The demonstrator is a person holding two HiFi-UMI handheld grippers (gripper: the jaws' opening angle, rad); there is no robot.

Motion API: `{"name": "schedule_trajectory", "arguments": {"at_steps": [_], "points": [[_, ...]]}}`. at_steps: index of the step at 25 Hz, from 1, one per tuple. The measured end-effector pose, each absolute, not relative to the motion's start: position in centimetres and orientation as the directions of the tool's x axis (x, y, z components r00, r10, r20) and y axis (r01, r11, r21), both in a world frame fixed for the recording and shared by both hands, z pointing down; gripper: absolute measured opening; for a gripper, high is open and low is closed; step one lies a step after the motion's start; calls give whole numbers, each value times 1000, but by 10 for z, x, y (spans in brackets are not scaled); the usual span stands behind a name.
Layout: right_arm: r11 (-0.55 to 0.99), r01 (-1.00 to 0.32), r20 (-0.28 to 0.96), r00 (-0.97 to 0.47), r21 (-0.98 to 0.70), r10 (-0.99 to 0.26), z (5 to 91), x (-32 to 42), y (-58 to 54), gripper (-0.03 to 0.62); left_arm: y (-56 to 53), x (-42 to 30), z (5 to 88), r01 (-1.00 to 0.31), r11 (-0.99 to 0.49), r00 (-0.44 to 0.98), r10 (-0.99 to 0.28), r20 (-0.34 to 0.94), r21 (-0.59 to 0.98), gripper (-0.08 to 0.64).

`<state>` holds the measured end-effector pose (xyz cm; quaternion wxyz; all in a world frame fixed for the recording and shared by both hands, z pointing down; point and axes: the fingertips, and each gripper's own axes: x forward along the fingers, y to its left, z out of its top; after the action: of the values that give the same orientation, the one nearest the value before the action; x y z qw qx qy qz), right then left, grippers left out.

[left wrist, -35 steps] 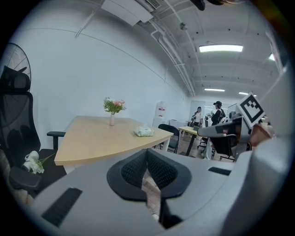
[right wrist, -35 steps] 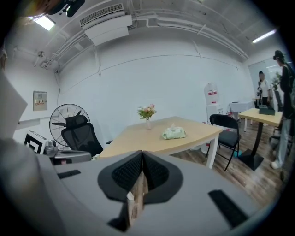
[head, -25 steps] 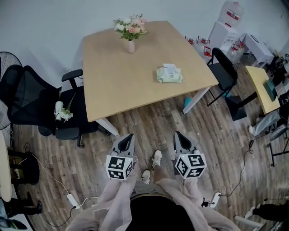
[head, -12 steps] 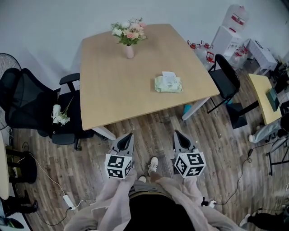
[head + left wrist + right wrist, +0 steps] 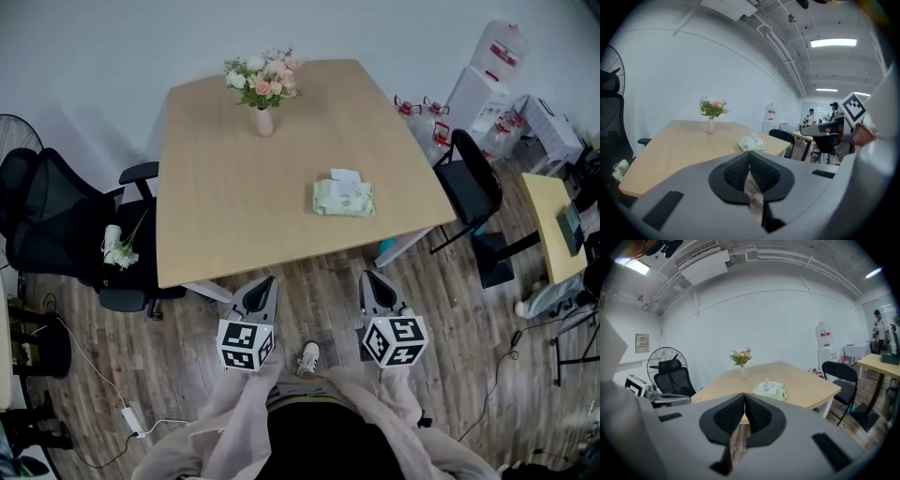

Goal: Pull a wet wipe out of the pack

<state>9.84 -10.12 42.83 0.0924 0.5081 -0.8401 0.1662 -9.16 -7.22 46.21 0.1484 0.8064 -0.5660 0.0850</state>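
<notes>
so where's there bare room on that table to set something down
The table is mostly bare: the whole left half from the flower vase down to the near edge, and the far right corner beyond the wipe pack. Only the spot around the pack is taken.
</notes>
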Motion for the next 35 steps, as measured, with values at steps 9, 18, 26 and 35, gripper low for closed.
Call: {"name": "schedule_trajectory", "arguments": {"at_steps": [9,18,26,35], "points": [[442,-878,325,-479,-184,-815,440,127,-141,12,-104,-69,470,-948,-288,317,-900,298,138,12],[404,-882,340,-467,-241,-817,454,146,-138,12,-103,-54,481,-944,-293,327,-884,334,150,12],[395,-882,348,-467,-259,-813,459,152,-139,12,-107,-50,480,-948,-285,316,-886,340,139,12],[420,-872,339,-486,-253,-805,455,145,-163,12,-128,-49,478,-951,-279,309,-889,339,135,12]]}}
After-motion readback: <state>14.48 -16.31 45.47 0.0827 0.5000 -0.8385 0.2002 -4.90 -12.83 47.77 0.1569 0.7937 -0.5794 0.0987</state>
